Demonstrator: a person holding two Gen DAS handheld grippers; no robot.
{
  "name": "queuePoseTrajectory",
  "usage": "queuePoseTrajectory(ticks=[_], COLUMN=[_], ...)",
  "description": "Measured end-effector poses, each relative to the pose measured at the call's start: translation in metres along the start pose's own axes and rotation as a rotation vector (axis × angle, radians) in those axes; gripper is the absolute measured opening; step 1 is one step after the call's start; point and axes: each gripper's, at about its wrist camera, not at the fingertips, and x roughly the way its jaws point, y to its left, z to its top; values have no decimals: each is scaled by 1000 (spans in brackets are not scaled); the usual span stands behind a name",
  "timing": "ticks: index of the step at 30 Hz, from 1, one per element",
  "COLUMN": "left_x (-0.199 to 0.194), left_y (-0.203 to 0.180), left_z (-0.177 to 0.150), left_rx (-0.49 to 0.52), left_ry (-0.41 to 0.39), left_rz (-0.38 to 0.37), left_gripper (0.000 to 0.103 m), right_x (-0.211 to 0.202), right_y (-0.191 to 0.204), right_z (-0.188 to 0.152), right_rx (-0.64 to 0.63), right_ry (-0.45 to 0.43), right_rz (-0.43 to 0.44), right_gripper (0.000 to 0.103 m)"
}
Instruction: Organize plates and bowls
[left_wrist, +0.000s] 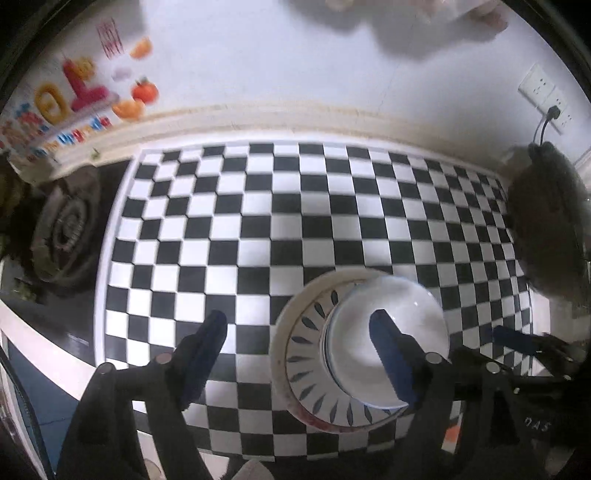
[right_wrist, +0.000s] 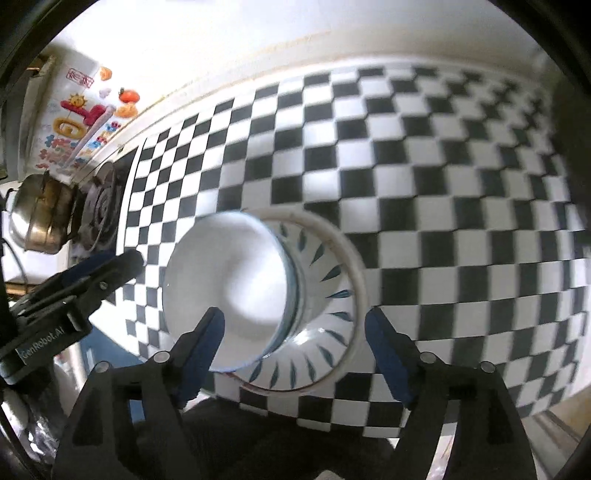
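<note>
Left claw (left_wrist: 297, 328) nearest the lens, black arms with blue pads, spread wide, nothing pinched. Its right finger (left_wrist: 391, 354) overlaps the white bowl (left_wrist: 354, 332) in the picture; contact cannot be told. Its left finger sits over bare checks, clear of the dishes.

Right claw (right_wrist: 293, 325) also spread wide, empty. The bowl (right_wrist: 229, 288) shows behind its left finger, the plate rim (right_wrist: 354, 273) behind its right one; the stack lies beyond and between the tips, no pad seen pressing on it.

White bowl sits in the plate (left_wrist: 306, 354), a white plate with dark leaf-shaped marks round the inside and a thick pale rim. Bowl is off-centre, pushed toward one side of the plate. Stack rests near the front edge of the table (left_wrist: 258, 206), which is covered in a black-and-white checked cloth.

Right claw shows at the right edge of the left wrist view (left_wrist: 517, 339); left claw at the left edge of the right wrist view (right_wrist: 107, 269).

Outward: gas burner (left_wrist: 66, 229) left of the cloth, metal kettle (right_wrist: 40, 218) beside it, colourful sticker (left_wrist: 74, 96) on the wall, wall socket (left_wrist: 543, 96) with a plug, dark wok (left_wrist: 546, 218) at the right.
</note>
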Motion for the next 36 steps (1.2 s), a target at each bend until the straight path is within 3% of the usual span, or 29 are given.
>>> queuePoseTrajectory(ticks=[3,10,17,22,27,36], left_x=[-17,-57,-97,-138,-177,-235], left_y=[-3,-11,-13,-17,-14,-9], left_z=[-5,-21,-39,-59,-82,-136], left_rx=[6,-29,-62,-40,-3,47], left_ry=[-54,-162,-215,-283,-357,-457], left_rz=[34,63,36,59,70,56], left_gripper=[88,96,96,96,96,96], right_x=[-27,-84,-132,-166,-208,-265], right_y=[6,20,36,47,66,99], right_z=[-7,-23,-44,-66,-104,-192], right_rx=[-18,-78,-113,-109,-87,-63], right_ry=[-89,-241,-332,-414,-527,-643], right_rz=[-88,-175,-187,-168,-188,-260], right_gripper=[87,91,93,93,93,93])
